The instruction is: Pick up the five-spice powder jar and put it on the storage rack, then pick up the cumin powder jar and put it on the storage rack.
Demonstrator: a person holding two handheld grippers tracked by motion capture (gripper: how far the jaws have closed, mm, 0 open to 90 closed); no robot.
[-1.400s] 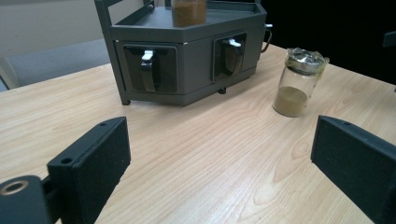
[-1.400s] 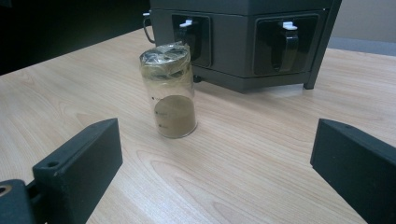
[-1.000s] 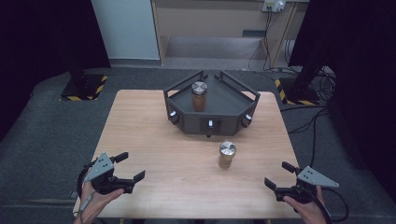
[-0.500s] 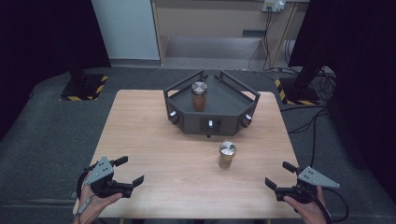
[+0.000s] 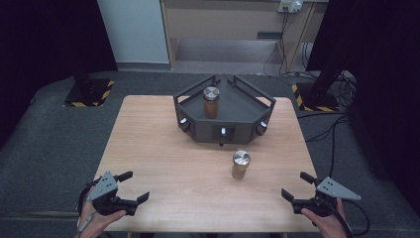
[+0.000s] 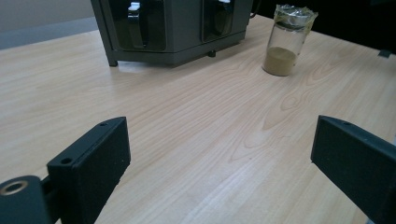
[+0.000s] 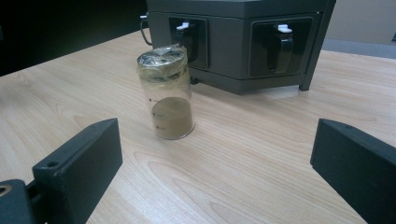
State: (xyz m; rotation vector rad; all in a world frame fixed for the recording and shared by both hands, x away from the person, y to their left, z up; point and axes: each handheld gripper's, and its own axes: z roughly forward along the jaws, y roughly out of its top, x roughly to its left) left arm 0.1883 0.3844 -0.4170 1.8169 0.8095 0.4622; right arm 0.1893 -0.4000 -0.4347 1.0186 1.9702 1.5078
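Light wood table on grey carpet, dark curtains L & R. Jar of brown powder stands upright mid-table, just in front of dark grey rack w/ a second jar inside. Left tongs & right tongs both wide open, holding nothing, at table's near corners, well apart from jar.

Right gripper sitting low over the wooden table, jaws standing wide apart, nothing between them. Glass jar standing upright at 11 o'clock, well ahead of the jaws; foil-like wrap covering its top, brown powder filling the lower part (printed marks on the glass, unreadable). Dark grey box sitting at 12 o'clock just behind the jar, two recessed handles showing on its faces.
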